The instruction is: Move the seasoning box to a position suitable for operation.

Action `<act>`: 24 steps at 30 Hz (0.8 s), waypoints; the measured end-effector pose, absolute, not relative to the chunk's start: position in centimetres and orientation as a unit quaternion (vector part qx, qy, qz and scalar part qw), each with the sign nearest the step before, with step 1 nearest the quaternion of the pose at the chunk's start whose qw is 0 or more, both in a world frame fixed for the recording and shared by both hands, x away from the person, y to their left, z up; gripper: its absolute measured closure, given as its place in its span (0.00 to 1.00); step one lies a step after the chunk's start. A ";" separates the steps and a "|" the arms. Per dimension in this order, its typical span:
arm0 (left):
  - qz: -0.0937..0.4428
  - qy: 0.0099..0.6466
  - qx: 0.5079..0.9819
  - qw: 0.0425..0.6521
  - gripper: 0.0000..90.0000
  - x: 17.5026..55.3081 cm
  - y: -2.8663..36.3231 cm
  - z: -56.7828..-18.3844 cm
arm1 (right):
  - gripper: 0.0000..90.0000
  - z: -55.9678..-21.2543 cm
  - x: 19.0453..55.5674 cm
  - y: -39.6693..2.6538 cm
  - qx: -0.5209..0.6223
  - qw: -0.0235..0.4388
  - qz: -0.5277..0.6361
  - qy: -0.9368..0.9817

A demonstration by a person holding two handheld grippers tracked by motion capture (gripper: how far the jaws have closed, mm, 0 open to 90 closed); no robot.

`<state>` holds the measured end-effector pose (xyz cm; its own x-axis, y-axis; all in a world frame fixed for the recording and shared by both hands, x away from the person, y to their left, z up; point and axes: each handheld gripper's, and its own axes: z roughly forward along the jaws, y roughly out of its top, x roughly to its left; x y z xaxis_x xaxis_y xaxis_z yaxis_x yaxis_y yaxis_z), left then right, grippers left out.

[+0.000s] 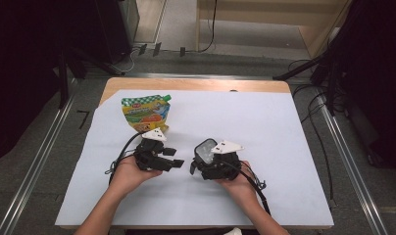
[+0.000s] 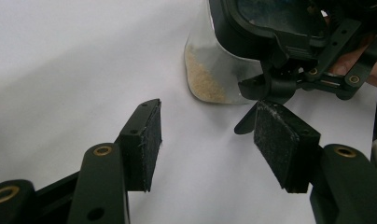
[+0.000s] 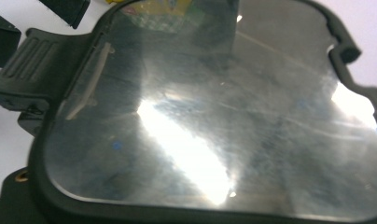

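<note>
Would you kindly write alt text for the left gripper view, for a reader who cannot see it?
Two black padded jaws of the left gripper stand apart over a white table sheet, nothing between them. Beyond them sits a clear plastic container with a black-framed lid, holding pale tan granules; the right gripper is against it.

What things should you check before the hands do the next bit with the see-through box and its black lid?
1. Left gripper open with nothing between its pads: ok.
2. Container resting on the white sheet: ok.
3. Black-rimmed lid on the container: ok.
4. Right gripper firmly clamped on the container: cannot tell.
5. Lid latch undone: cannot tell.
6. Food pouch lying away from the work: ok.
</note>
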<state>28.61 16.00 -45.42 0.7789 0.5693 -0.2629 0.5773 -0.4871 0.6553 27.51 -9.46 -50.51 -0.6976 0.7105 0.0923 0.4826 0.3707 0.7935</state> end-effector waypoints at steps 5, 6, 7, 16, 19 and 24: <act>-0.005 0.332 0.862 0.383 0.47 28.6 16.0 -45.4 | 0.15 -50.5 27.5 -9.6 0.370 0.128 0.424 0.816; -0.005 0.331 0.862 0.383 0.47 28.7 16.0 -45.4 | 0.15 -50.5 27.3 -9.7 0.370 0.126 0.423 0.818; -0.005 0.331 0.862 0.383 0.47 28.7 16.0 -45.4 | 0.15 -50.5 27.3 -9.8 0.371 0.126 0.422 0.818; -0.006 0.331 0.861 0.385 0.46 28.8 16.0 -45.4 | 0.16 -50.3 26.4 -10.7 0.380 0.113 0.420 0.816; -0.005 0.332 0.861 0.385 0.46 28.8 16.0 -45.4 | 0.17 -50.3 26.2 -11.1 0.383 0.109 0.418 0.817; -0.005 0.331 0.862 0.385 0.46 28.8 15.9 -45.4 | 0.19 -49.9 25.8 -11.8 0.379 0.099 0.418 0.820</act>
<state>28.79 15.93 -45.38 0.7807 0.5666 -0.2636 0.5746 -0.4849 0.6594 25.85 -11.76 -49.88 -0.6930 0.7040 0.1550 0.5386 0.3627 0.7605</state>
